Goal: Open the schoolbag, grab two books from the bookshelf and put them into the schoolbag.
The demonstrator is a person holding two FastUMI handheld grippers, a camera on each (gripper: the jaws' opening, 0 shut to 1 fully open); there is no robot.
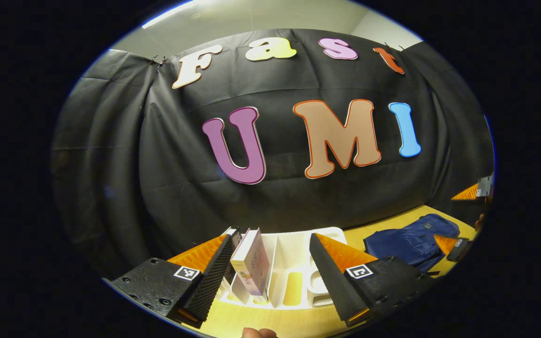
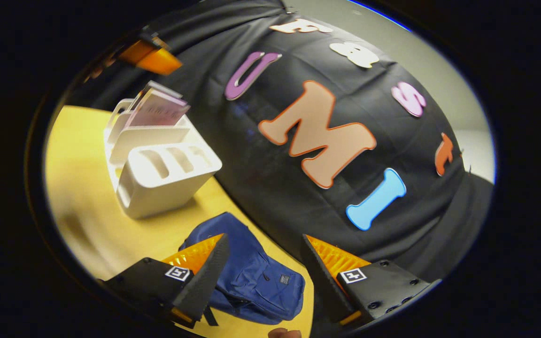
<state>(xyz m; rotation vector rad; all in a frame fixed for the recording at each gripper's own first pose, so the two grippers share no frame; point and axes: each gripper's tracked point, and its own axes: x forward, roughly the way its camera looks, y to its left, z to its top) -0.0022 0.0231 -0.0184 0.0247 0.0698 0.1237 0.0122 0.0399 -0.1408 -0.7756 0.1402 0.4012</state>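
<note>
— Since the left gripper (image 1: pixel 270 263) hangs with its jaws spread wide and empty, why is it lined up on that book (image 1: pixel 251 265)?
— It stands upright in the white bookshelf (image 1: pixel 294 263), spine-side reachable, so a pinch from here looks natural.
— And the right gripper (image 2: pixel 263 263)?
— Also wide open, holding nothing, poised over the blue schoolbag (image 2: pixel 251 277), which lies flat on the yellow table (image 2: pixel 82 188), seemingly unopened.
</note>
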